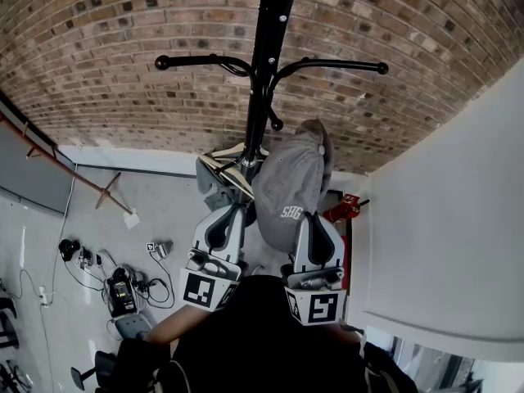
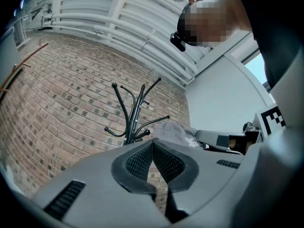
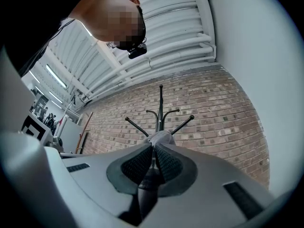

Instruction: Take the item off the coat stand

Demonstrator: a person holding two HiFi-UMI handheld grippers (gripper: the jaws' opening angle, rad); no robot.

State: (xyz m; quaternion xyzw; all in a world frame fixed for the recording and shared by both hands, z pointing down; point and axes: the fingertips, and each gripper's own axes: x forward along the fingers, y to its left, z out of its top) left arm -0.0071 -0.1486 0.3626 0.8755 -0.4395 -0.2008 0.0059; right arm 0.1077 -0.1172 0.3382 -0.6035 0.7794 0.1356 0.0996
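With the right gripper [image 3: 153, 147] pinching the grey cap [image 1: 291, 182] by its lower edge, just at 4 o'clock of the coat stand's [image 1: 264, 72] short hook [image 1: 277, 124], and the left gripper [image 2: 153, 145] pressed together empty, that thin pinch could slip, or the crown could snag the hook.

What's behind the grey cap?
Brick wall and, in the right gripper view, the coat stand. The grey cap covers the stand's lower pole there; whether a hook sits inside it cannot be seen. Right gripper fingers are shut on it.
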